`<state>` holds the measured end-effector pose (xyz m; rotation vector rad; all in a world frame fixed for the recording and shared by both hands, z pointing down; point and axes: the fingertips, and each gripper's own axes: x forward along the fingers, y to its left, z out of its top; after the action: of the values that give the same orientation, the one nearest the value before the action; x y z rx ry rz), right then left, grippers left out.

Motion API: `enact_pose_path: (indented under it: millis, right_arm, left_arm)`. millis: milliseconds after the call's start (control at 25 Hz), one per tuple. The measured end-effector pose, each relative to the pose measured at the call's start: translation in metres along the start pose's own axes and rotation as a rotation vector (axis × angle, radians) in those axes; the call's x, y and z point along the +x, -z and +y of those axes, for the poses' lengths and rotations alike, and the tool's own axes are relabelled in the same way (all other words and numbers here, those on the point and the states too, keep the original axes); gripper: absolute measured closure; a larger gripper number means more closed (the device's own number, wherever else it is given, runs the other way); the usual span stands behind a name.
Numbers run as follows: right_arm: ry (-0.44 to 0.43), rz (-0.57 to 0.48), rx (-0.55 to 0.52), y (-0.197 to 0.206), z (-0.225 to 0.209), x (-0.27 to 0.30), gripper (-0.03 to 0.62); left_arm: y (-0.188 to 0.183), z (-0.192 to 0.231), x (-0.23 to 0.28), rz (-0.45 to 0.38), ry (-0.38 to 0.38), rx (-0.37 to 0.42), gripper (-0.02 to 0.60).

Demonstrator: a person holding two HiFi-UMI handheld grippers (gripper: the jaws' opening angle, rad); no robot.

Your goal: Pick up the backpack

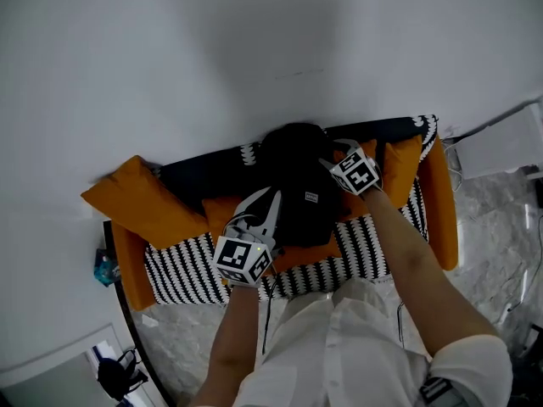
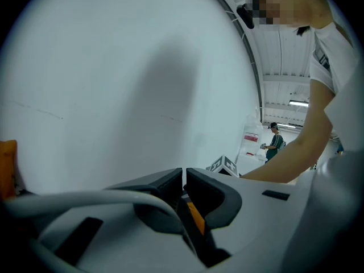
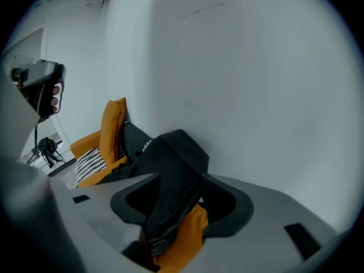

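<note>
"Orange cushion point(image 1: 140, 197) off to the backpack's left, then the left tool point(image 2: 183, 174), then the black backpack point(image 1: 297, 185) itself, propped on the sofa point(image 1: 442, 214) against the wall?"

"Yes. The left tool is pinched shut at the backpack's left flank. A thin dark strip with an orange edge runs under its jaws, but I can't say whether it's nipped."

"And at the backpack's right?"

"The right tool point(image 3: 181, 178) stands wide at the upper right, with a fold of black fabric up between its jaws. It isn't squeezed, as far as I can see."

"So how should the grab go?"

"I'd push in deeper so the pads take a thick fold or a strap, not a thin edge. Then close firmly and lift both sides together, so the bag doesn't swing or drag the striped throw point(image 1: 182, 270) under it."

"Any writing?"

"A small pale label point(image 1: 311, 197) on the backpack's front, too small to read."
</note>
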<state>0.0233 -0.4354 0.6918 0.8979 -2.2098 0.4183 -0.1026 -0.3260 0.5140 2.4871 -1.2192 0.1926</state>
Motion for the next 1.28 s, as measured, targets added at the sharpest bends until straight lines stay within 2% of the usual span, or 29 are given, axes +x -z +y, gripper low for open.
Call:
enact_pose_path:
  millis: [160, 360, 600, 680, 760, 880, 1000, 1280]
  right_arm:
    - [0.009, 0.053, 0.046, 0.008, -0.013, 0.016, 0.333]
    - [-0.014, 0.11, 0.087, 0.017, -0.02, 0.035, 0.321]
    - [-0.041, 0.152, 0.088, 0.019, -0.018, 0.048, 0.324]
    - [-0.039, 0.152, 0.083, 0.017, -0.015, 0.05, 0.384]
    - [-0.026, 0.137, 0.077, 0.013, -0.011, 0.047, 0.477]
    - [-0.028, 0.109, 0.05, 0.004, 0.005, 0.04, 0.543]
    - [-0.04, 0.07, 0.015, -0.001, 0.025, 0.027, 0.551]
    - [-0.089, 0.011, 0.017, 0.001, 0.063, -0.006, 0.556]
  left_arm:
    - [0.002, 0.003, -0.002, 0.008, -0.003, -0.005, 0.54]
    - [0.005, 0.006, -0.004, 0.013, -0.005, -0.012, 0.54]
    - [0.007, 0.007, -0.01, 0.019, -0.01, -0.018, 0.54]
    - [0.008, 0.007, -0.013, 0.022, -0.013, -0.018, 0.54]
    - [0.01, 0.008, -0.017, 0.024, -0.017, -0.018, 0.54]
    - [0.013, 0.009, -0.022, 0.026, -0.022, -0.023, 0.54]
    - [0.015, 0.007, -0.026, 0.029, -0.019, -0.025, 0.54]
    - [0.017, 0.002, -0.038, 0.029, -0.018, -0.019, 0.54]
